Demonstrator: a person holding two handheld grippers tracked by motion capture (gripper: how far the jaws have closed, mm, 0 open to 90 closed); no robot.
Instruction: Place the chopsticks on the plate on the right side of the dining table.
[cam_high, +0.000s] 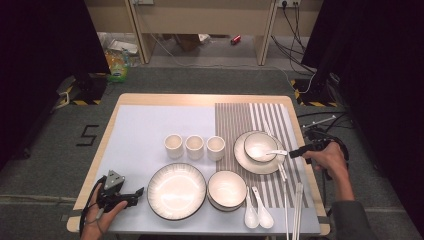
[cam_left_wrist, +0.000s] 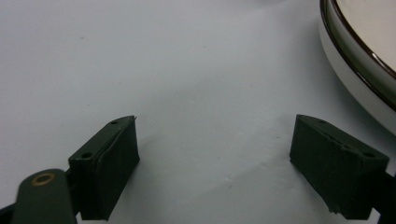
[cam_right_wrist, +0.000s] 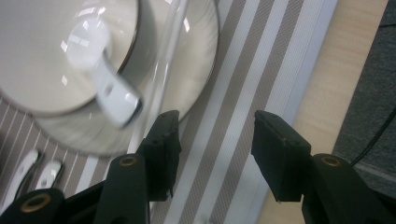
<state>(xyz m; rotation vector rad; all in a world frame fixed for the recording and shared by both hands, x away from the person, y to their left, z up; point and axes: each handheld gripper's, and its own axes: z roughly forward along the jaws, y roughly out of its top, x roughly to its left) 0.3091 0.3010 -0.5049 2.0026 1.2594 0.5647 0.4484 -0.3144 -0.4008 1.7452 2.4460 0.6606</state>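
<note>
On the table (cam_high: 132, 102), at about 8 o'clock, the left claw (cam_high: 134, 195) lies low on the pale blue mat (cam_high: 145, 125), its jaws wide apart with nothing between them; in the left gripper view the left claw (cam_left_wrist: 215, 154) has only bare mat in the gap, and the rim of the large plate (cam_left_wrist: 364, 65) is at 2 o'clock. This large plate (cam_high: 176, 190) sits just right of that claw, and the stacked bowls (cam_high: 226, 189) are beside it. Behind them, three cups (cam_high: 194, 146) stand in a row. Two white spoons (cam_high: 256, 210) lie at 5 o'clock on the striped mat (cam_high: 250, 117). Further right, a bowl (cam_high: 260, 146) rests on a plate (cam_high: 256, 161), and the spoon (cam_high: 272, 151) lies in this bowl, handle pointing to 3 o'clock. The right claw (cam_high: 294, 153) is just beside that handle, not touching; in the right gripper view the right claw (cam_right_wrist: 212, 135) has its jaws apart and empty, with the spoon (cam_right_wrist: 105, 86) at 10 o'clock.
</note>
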